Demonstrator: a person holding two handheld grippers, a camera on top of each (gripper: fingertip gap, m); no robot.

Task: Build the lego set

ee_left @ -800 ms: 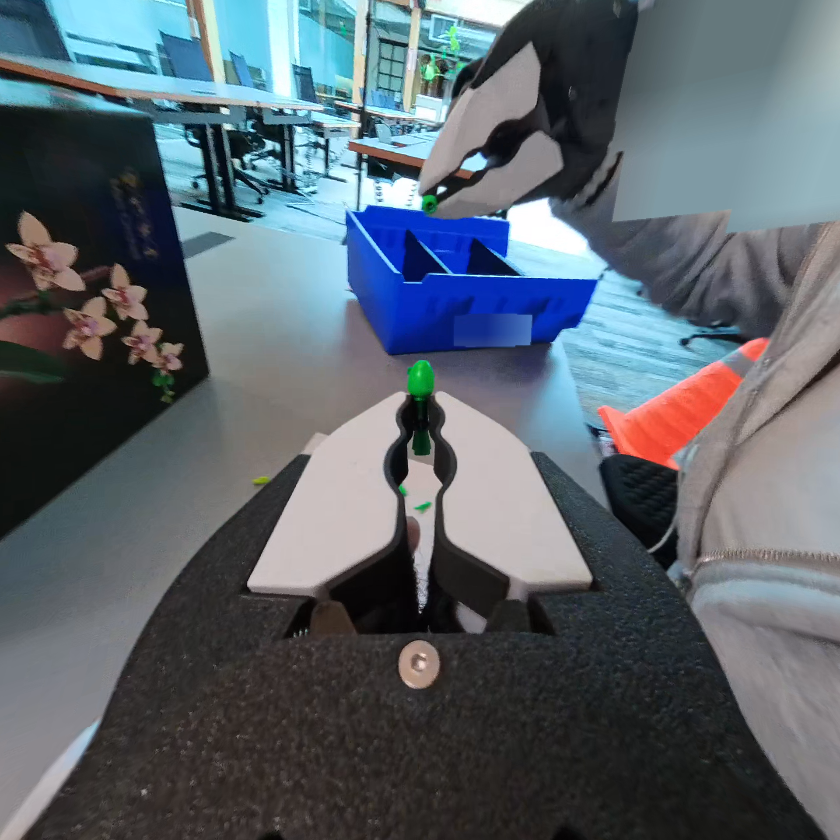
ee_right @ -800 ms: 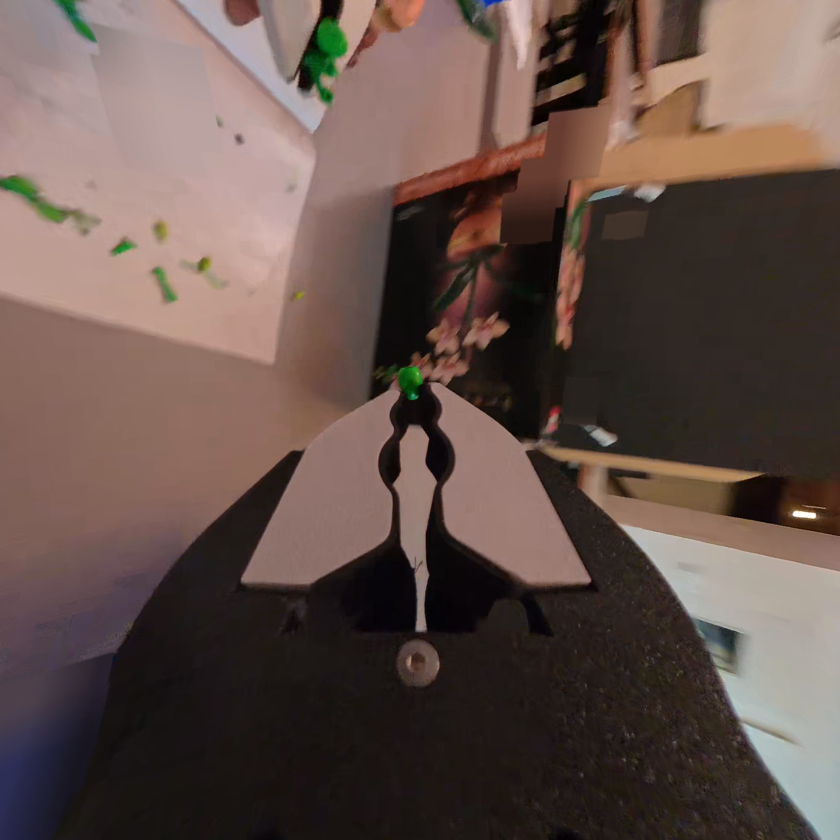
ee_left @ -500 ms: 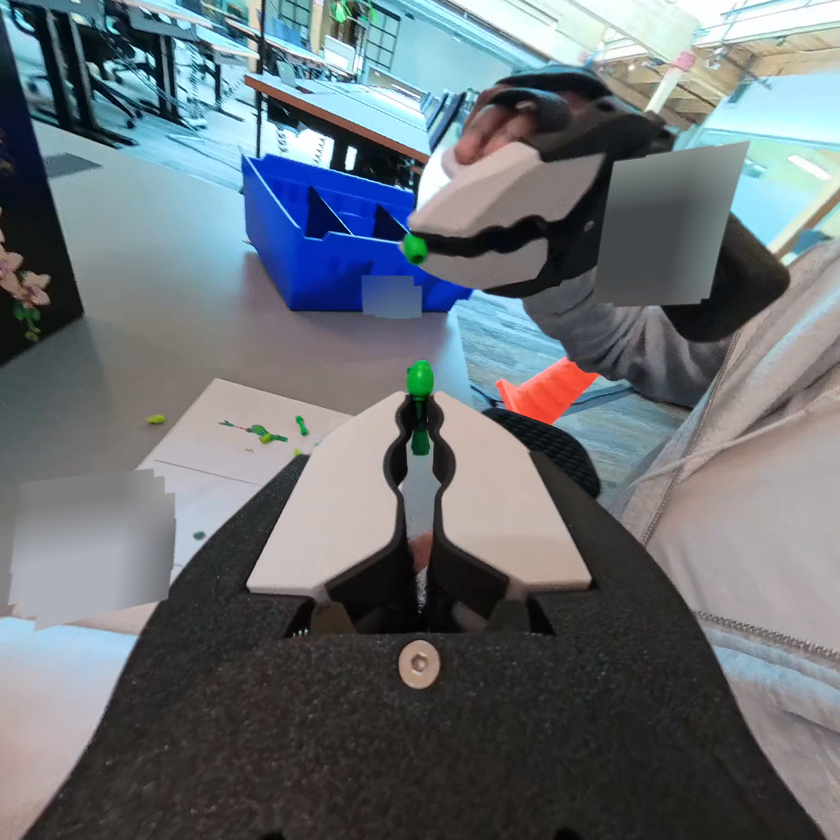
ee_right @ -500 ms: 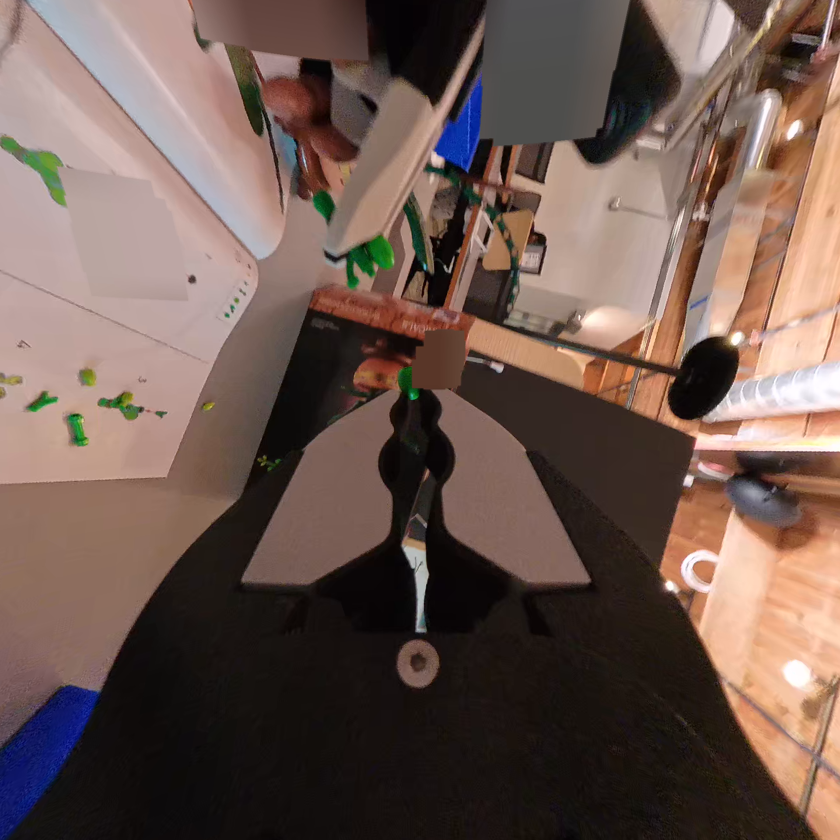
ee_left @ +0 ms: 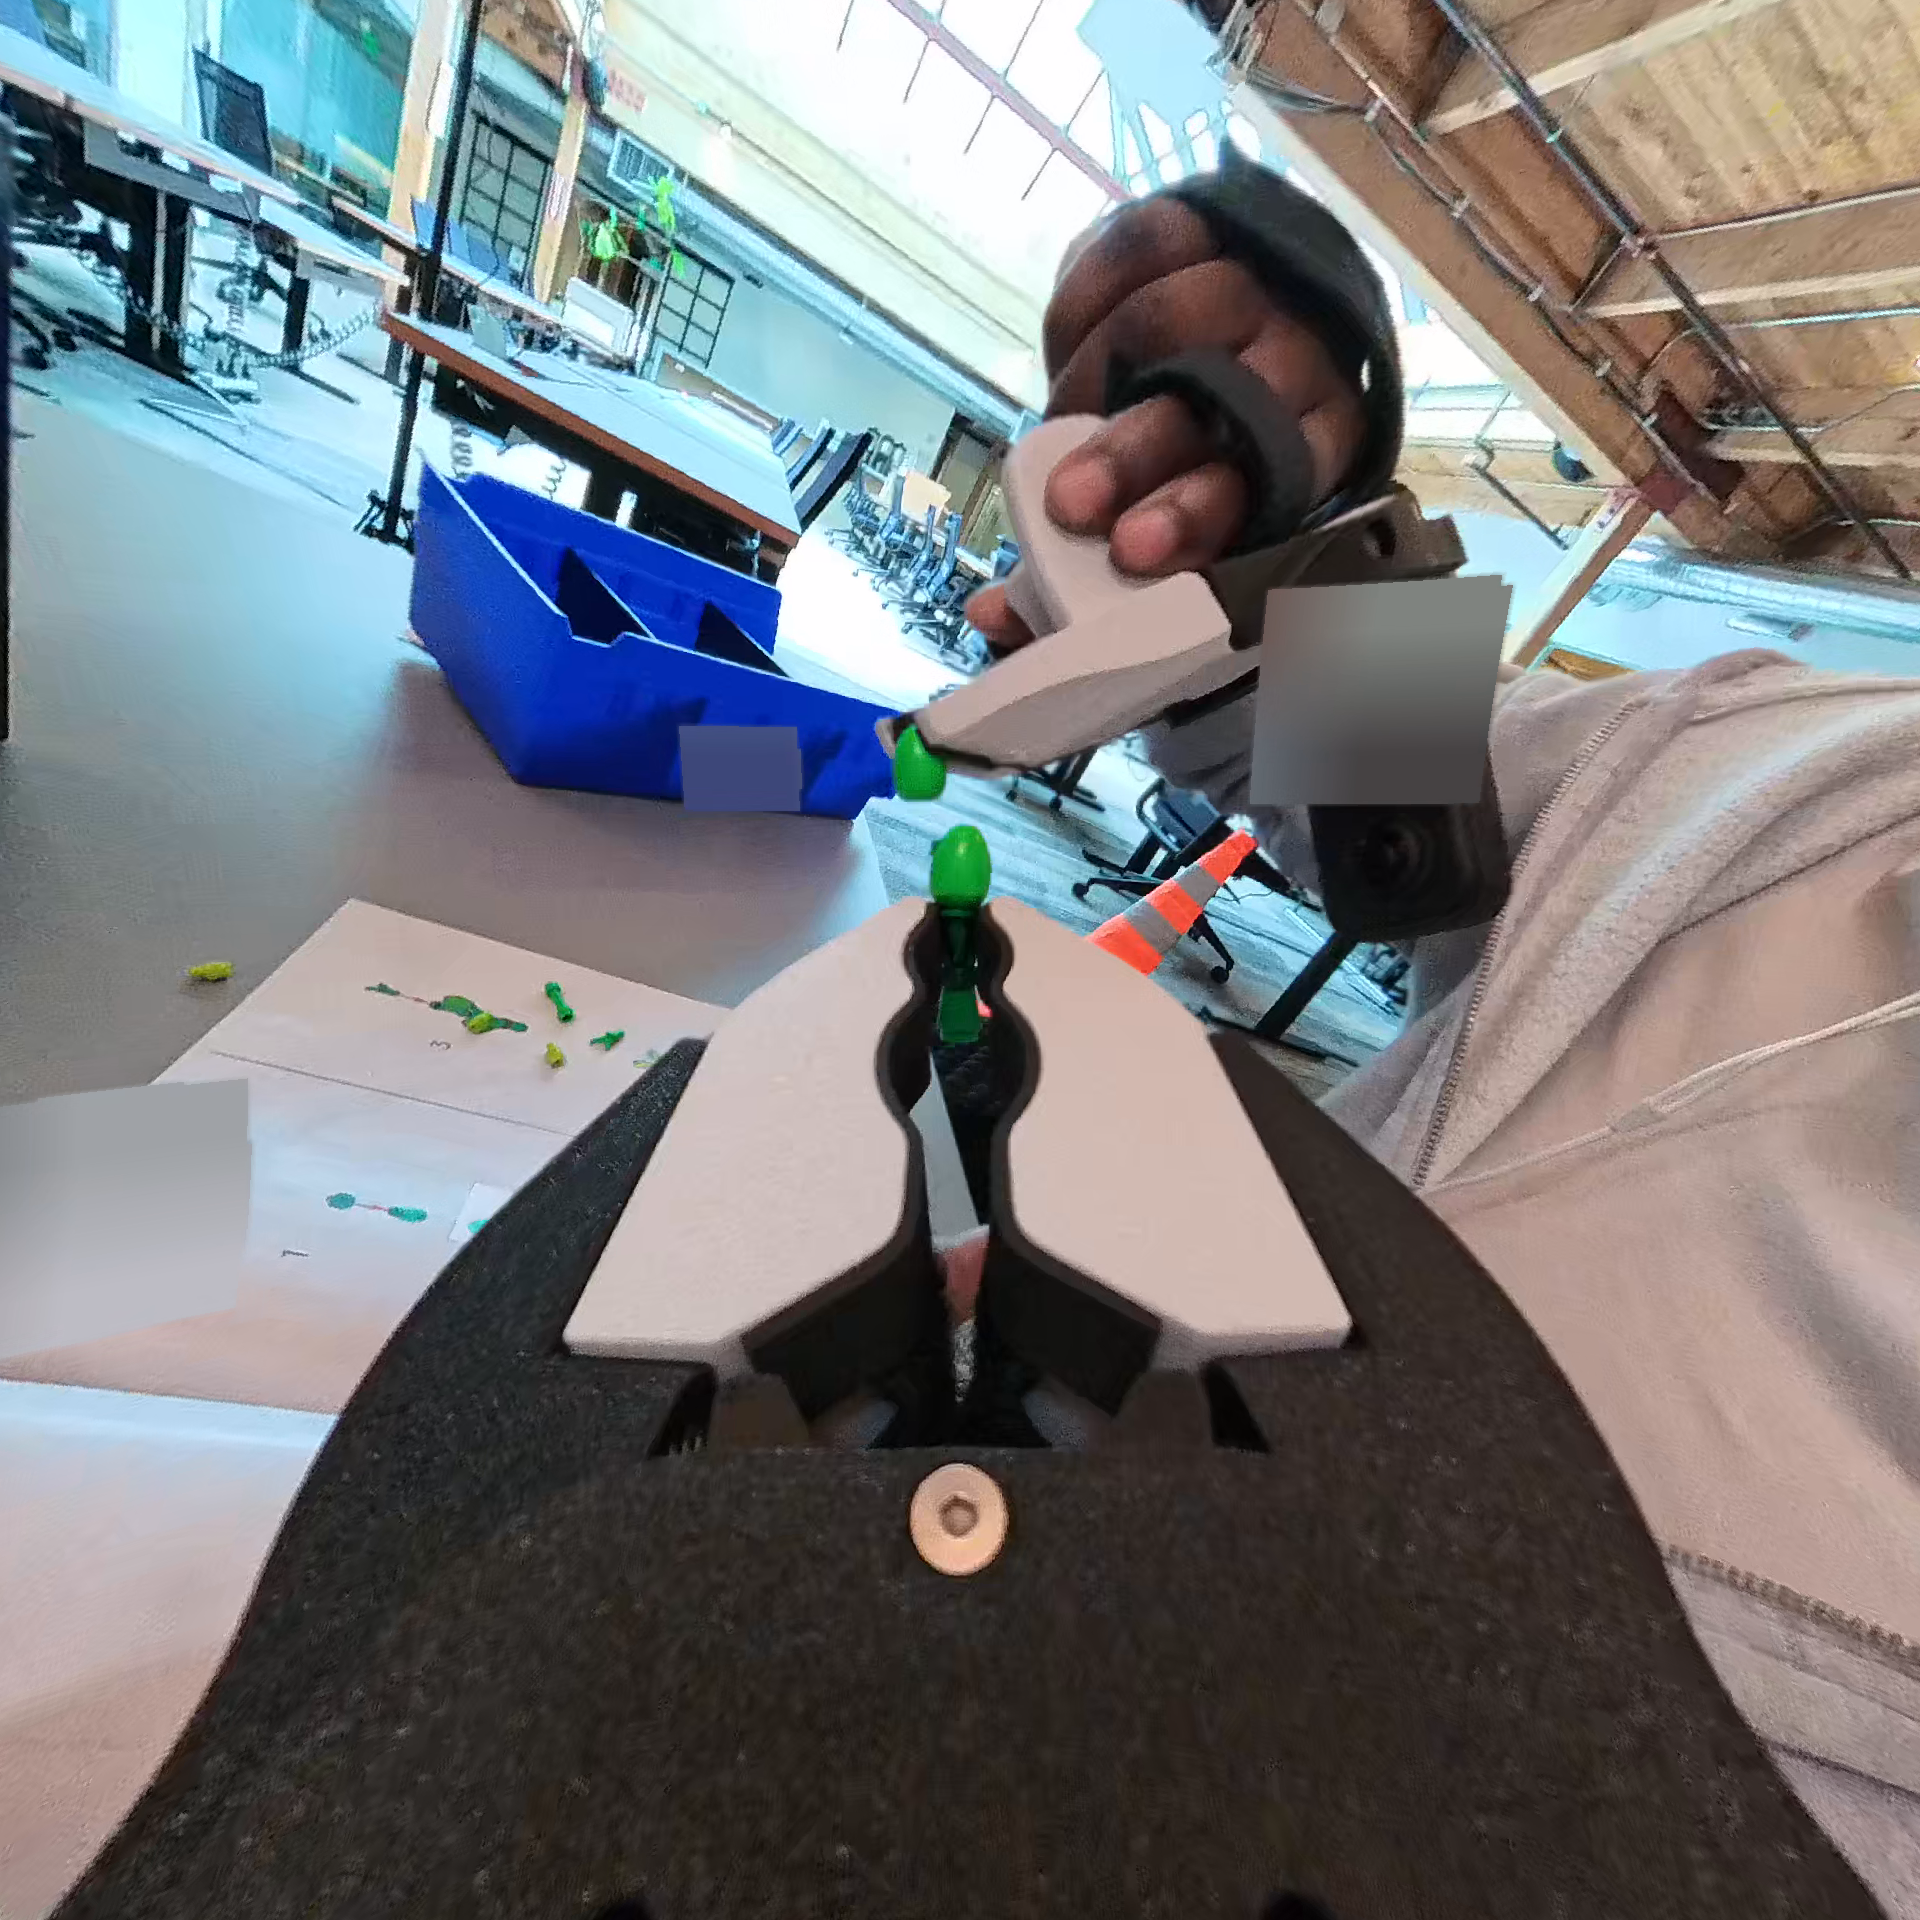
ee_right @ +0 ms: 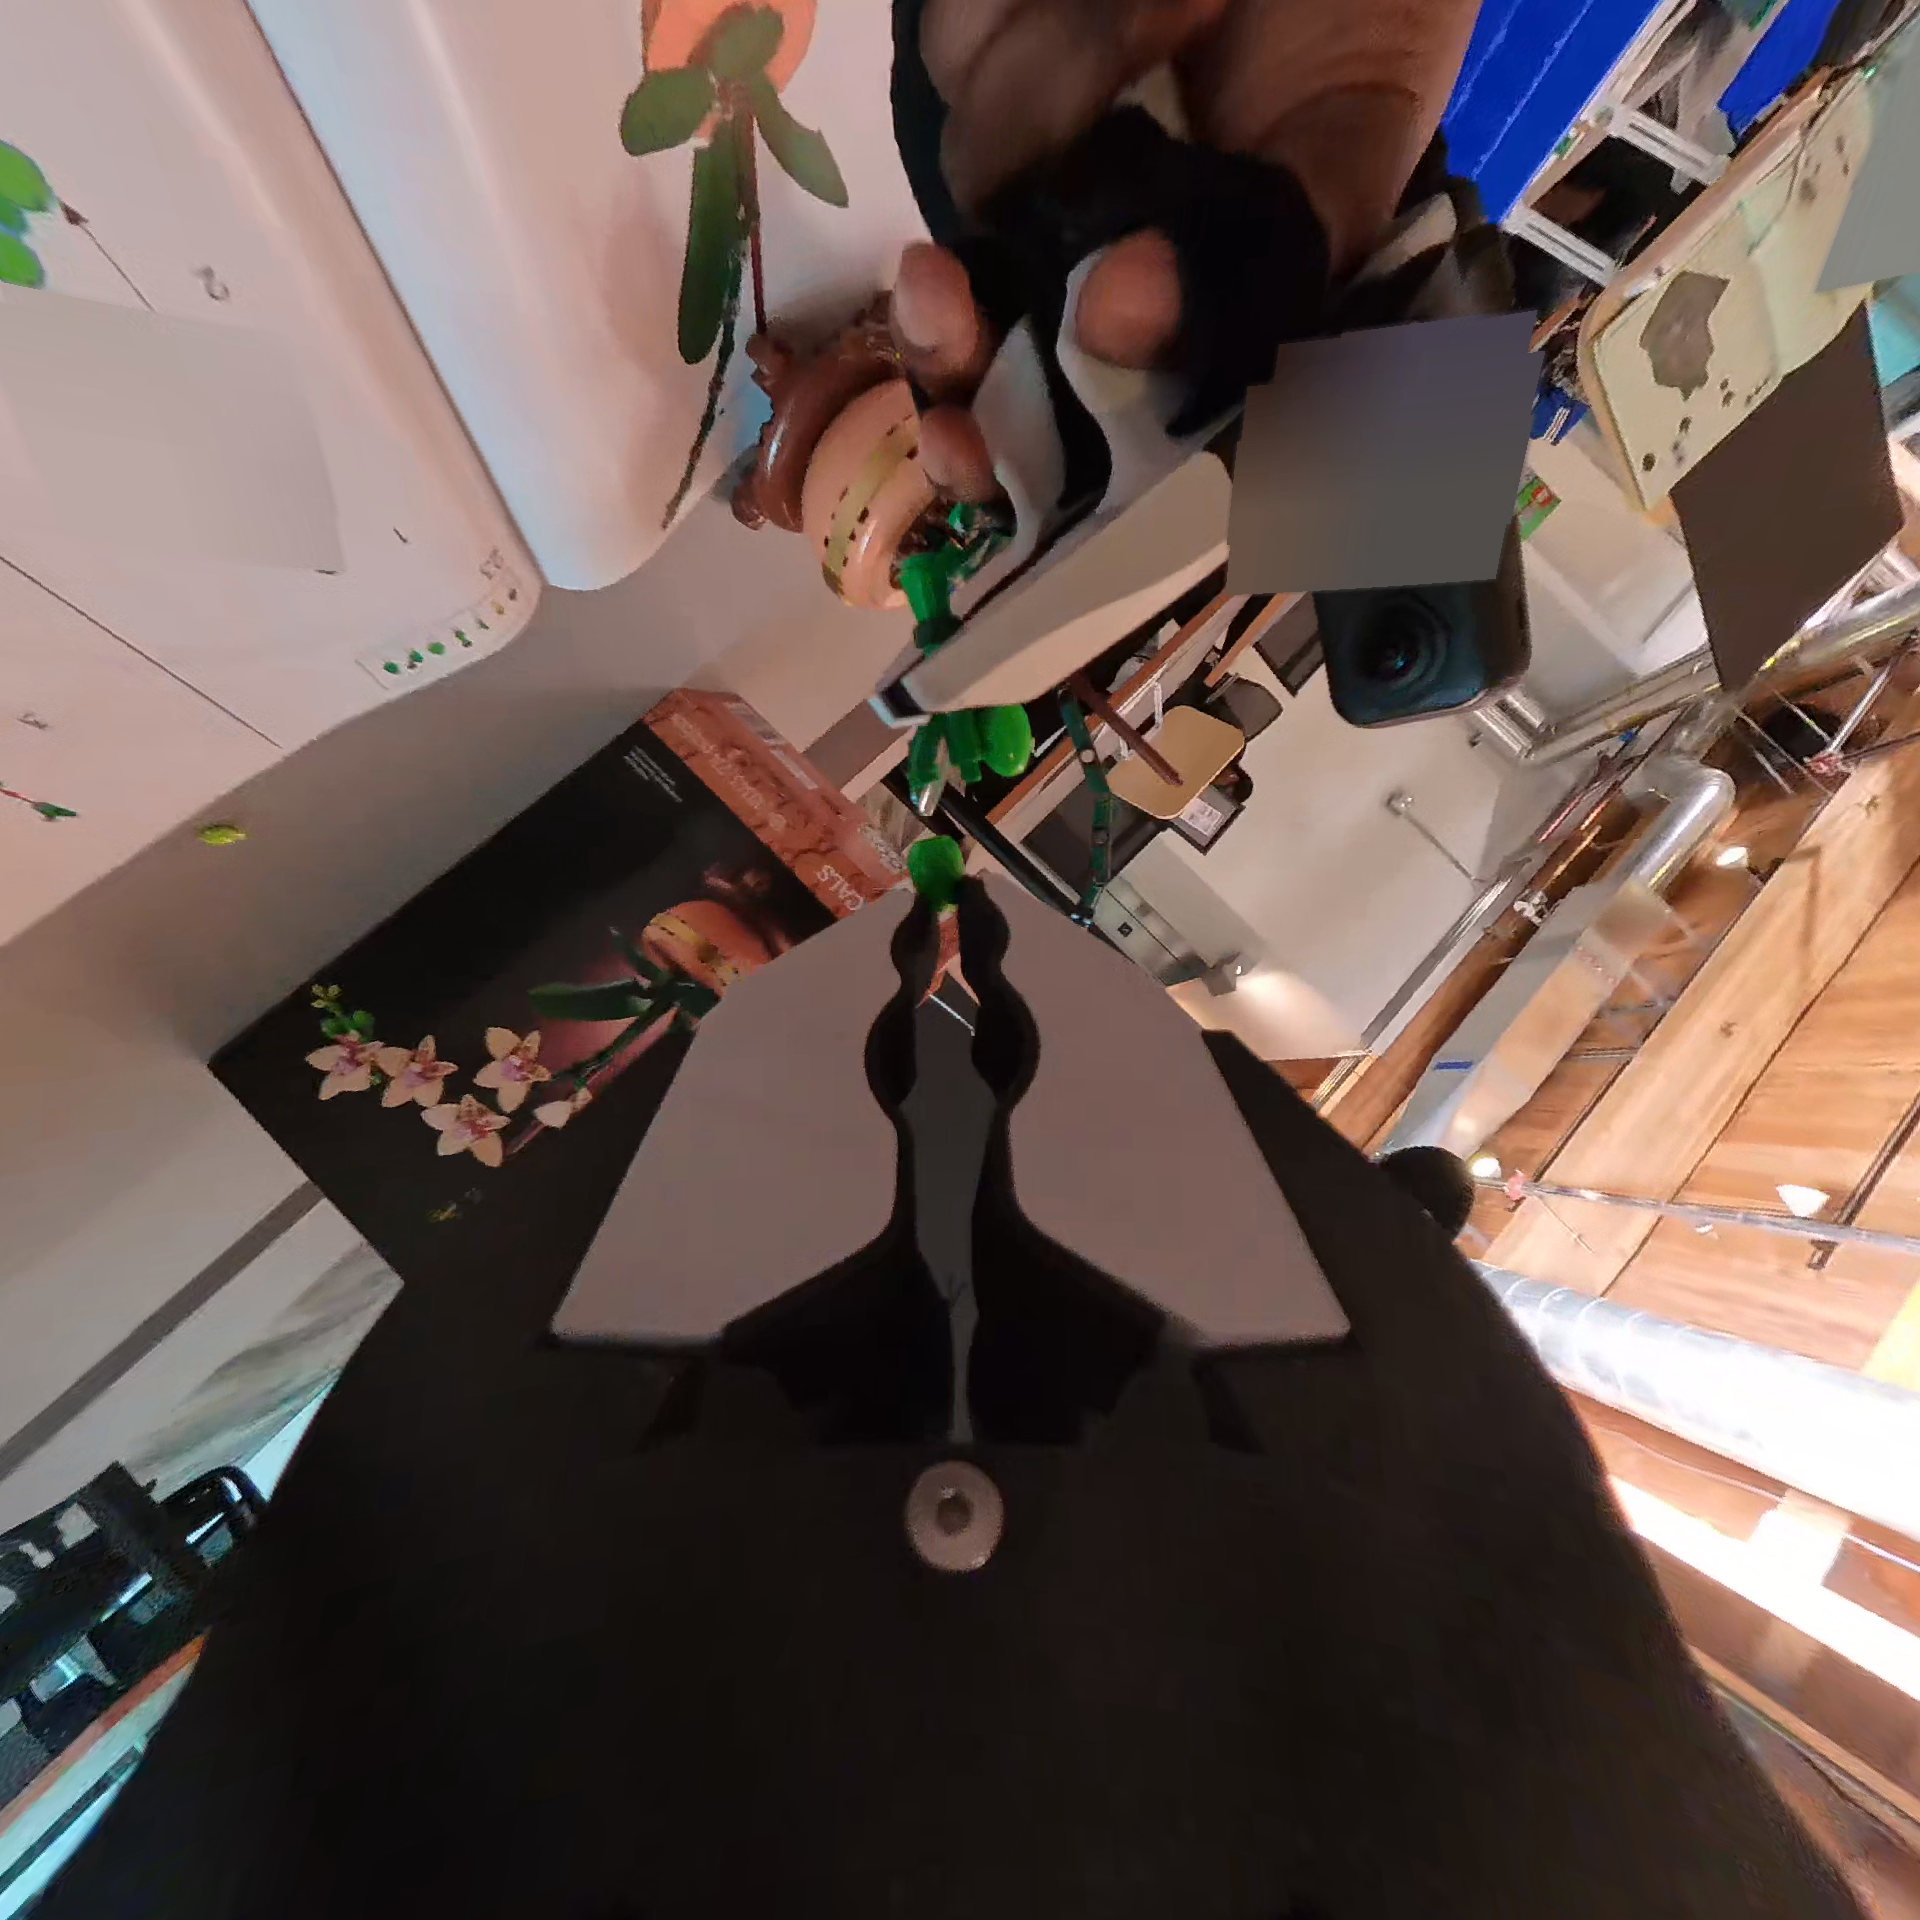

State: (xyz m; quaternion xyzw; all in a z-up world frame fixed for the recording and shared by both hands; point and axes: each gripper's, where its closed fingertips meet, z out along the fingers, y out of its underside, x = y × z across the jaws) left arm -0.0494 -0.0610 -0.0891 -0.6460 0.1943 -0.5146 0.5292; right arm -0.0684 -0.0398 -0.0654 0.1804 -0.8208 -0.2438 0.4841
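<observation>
While a wide open-plan room with long desks, office chairs and a timber ceiling is seen behind, a grey table [ee_left: 208, 665] carries a blue divided bin [ee_left: 582, 665] near its far right corner and an open instruction sheet [ee_left: 343, 1070] toward its near edge, with several small green pieces [ee_left: 488, 1023] scattered on the sheet and one yellow-green piece [ee_left: 211, 971] lying on the bare tabletop just off the sheet's far left corner. An orange traffic cone [ee_left: 1174, 914] is seen on the floor past the table's right edge. In the left wrist view the left gripper [ee_left: 958, 914] is pressed together on a thin green stem piece [ee_left: 958, 883], whose rounded bud tip juts past the fingertips. Just above it, apart from it, the right gripper [ee_left: 909, 743] is held by a hand [ee_left: 1195, 416] and is pinching a green bud piece [ee_left: 917, 764]. Only the right wrist view, which is rotated, shows the dark set box [ee_right: 499, 997] printed with orchids standing on the table, a tan and brown potted model [ee_right: 852, 499] close beside the left gripper [ee_right: 914, 707], and the right gripper [ee_right: 943, 894] nipping the green bud piece [ee_right: 935, 868] at its very tips. The blue bin and cone are shown clearly by the left wrist view alone.
</observation>
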